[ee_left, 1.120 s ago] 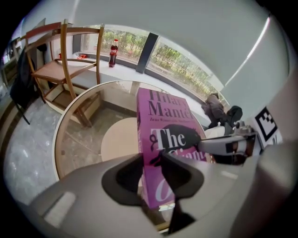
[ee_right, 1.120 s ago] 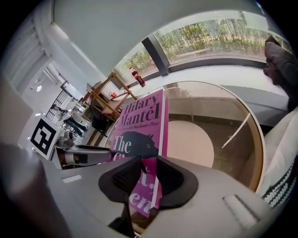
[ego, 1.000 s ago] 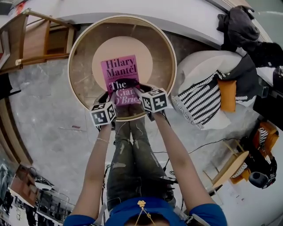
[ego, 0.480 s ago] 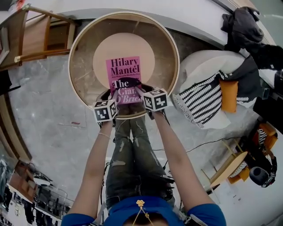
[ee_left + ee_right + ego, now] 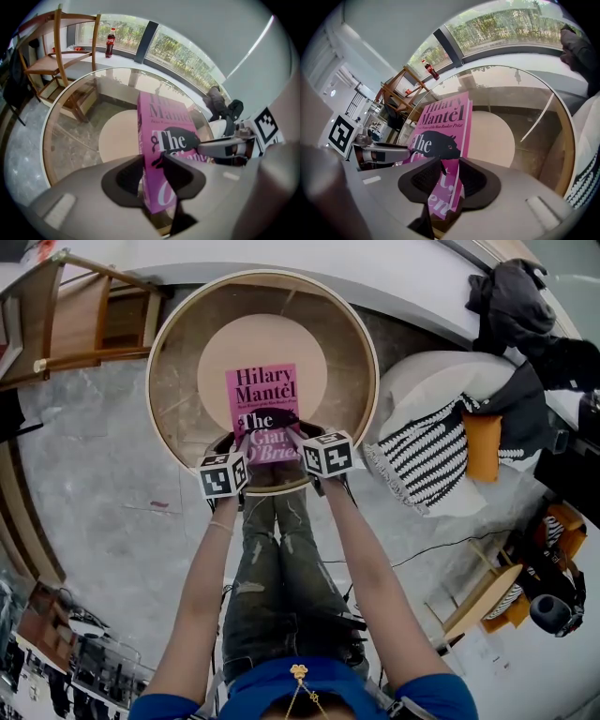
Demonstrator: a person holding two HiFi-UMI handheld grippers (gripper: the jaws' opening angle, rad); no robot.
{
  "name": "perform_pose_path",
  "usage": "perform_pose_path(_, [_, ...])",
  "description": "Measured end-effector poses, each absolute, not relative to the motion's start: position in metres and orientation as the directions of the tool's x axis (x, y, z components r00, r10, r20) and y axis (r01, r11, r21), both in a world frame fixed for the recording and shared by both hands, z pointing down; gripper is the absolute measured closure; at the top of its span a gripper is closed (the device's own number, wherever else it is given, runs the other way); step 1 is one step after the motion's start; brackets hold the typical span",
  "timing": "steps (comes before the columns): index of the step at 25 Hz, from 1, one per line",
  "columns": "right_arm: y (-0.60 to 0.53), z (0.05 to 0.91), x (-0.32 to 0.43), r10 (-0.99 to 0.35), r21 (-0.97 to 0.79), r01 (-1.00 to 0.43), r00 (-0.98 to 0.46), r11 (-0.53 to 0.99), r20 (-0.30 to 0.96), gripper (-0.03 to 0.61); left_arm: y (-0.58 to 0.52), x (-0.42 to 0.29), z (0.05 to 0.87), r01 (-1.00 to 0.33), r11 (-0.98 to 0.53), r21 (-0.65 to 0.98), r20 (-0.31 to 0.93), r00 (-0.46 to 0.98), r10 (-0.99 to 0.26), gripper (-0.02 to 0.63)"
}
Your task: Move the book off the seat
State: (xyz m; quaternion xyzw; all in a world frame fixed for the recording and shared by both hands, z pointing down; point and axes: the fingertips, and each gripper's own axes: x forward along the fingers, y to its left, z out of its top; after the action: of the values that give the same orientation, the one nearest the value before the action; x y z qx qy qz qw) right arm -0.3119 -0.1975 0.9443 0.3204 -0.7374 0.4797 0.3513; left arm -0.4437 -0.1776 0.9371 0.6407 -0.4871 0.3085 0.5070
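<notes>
A pink paperback book (image 5: 264, 404) lies over the round glass table (image 5: 169, 381), its near edge between both grippers. My left gripper (image 5: 246, 442) is at the book's near left corner. In the left gripper view its pads sit against the book (image 5: 164, 136), one on the spine side and one on the cover. My right gripper (image 5: 295, 439) is at the near right corner. Its jaws are opening: in the right gripper view the book's edge (image 5: 440, 126) is between the pads, with a strip of cover showing in the gap.
The table has a wooden rim (image 5: 373, 362) and a beige round base under the glass. A white seat with a striped cushion (image 5: 427, 451) and an orange pillow (image 5: 483, 442) stands to the right. A wooden shelf (image 5: 84, 320) stands at the far left.
The book and both grippers have shifted slightly to the right over the glass table, and the book sits straighter.
</notes>
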Motion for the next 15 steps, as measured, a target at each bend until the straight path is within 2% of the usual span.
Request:
perform_pose_path(4, [-0.198,0.944,-0.305,-0.159,-0.472,-0.828,-0.532,0.302,0.832,0.440,-0.177,-0.446,0.937,-0.937,0.010,0.350,0.887,0.327,-0.327,0.475])
perform_pose_path(10, [-0.201,0.918,-0.287,-0.213,-0.348,-0.867,-0.438,0.356,0.873,0.453,-0.177,-0.459,0.909,-0.959,-0.004,0.283,0.883,0.262,-0.389,0.476])
perform_pose_path(15, [-0.191,0.870,-0.291,-0.220,-0.331,-0.841,-0.452,0.428,0.865,0.543,-0.172,-0.446,0.862,-0.939,-0.033,0.342,0.850,0.325,-0.415,0.544])
